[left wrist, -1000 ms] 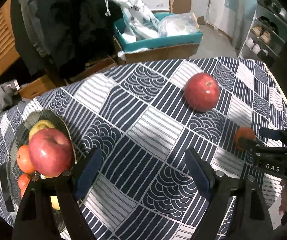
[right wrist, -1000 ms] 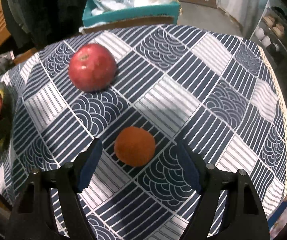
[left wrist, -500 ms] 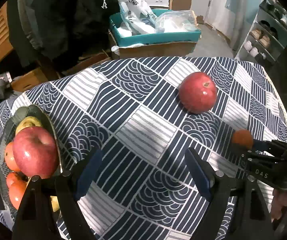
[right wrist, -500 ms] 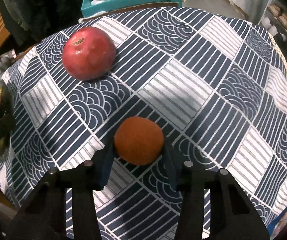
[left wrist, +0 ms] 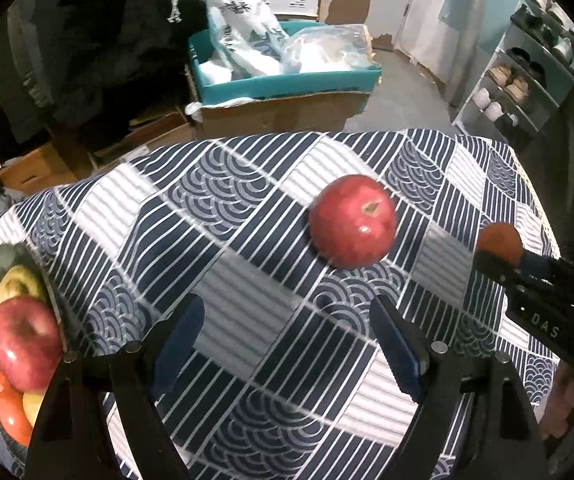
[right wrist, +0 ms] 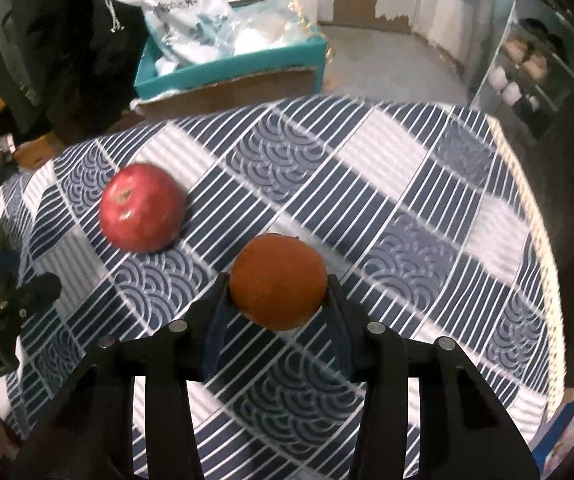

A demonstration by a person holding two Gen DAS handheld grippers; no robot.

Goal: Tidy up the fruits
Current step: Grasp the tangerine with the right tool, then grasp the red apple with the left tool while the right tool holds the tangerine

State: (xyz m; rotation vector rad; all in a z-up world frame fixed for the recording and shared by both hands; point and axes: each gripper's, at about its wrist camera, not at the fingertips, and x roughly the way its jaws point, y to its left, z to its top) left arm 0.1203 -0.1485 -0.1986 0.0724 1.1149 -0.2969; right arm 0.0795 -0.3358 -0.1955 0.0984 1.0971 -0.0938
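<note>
My right gripper (right wrist: 277, 300) is shut on an orange (right wrist: 278, 281) and holds it just above the patterned tablecloth; it also shows in the left wrist view (left wrist: 501, 242). A red apple (right wrist: 142, 213) lies on the cloth to its left, also seen in the left wrist view (left wrist: 352, 226). My left gripper (left wrist: 287, 346) is open and empty over the cloth, short of the apple. A dark fruit bowl (left wrist: 53, 300) at the left edge holds a red apple (left wrist: 23, 342), a yellow fruit and several oranges.
The blue and white tablecloth (left wrist: 227, 208) covers the table; its right edge (right wrist: 535, 216) drops off. Beyond the far edge stand a teal tray of bags on a cardboard box (left wrist: 283, 80) and a shoe rack (left wrist: 527, 80).
My right gripper has closed on the orange and lifted it off the cloth. My left gripper has moved away from the bowl toward the red apple.
</note>
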